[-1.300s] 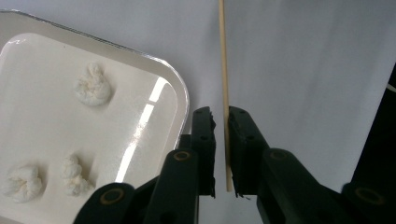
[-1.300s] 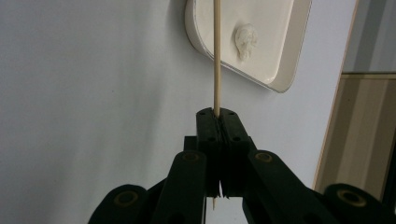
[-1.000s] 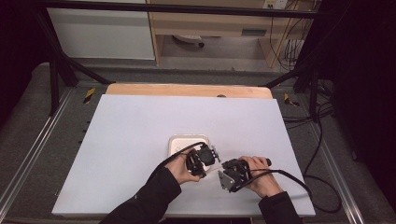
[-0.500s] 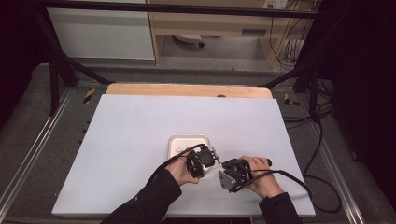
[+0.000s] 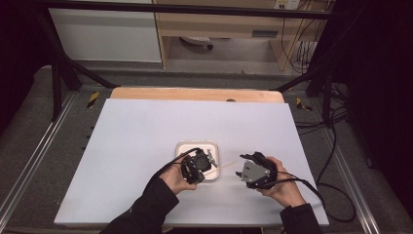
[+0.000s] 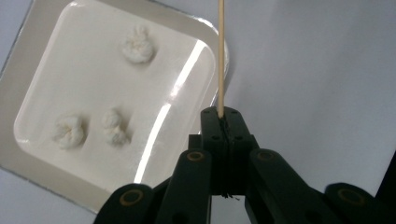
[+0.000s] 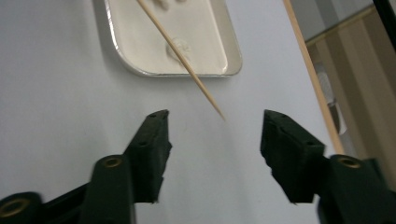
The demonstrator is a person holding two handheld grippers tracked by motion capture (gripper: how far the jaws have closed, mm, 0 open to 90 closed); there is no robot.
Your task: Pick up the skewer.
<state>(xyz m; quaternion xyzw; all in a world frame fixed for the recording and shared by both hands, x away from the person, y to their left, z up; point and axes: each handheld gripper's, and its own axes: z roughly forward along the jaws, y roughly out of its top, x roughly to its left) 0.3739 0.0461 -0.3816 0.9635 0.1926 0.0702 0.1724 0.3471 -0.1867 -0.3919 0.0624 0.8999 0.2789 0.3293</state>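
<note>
One skewer (image 6: pixel 220 56), clamped in left jaws, points toward the just-parted, empty right jaws.

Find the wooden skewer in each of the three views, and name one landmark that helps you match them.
High view: the wooden skewer runs from the left gripper toward the right.
Left gripper view: upright at top centre, clamped.
Right gripper view: slants down from the top.
Shared landmark: the white tray.
</note>
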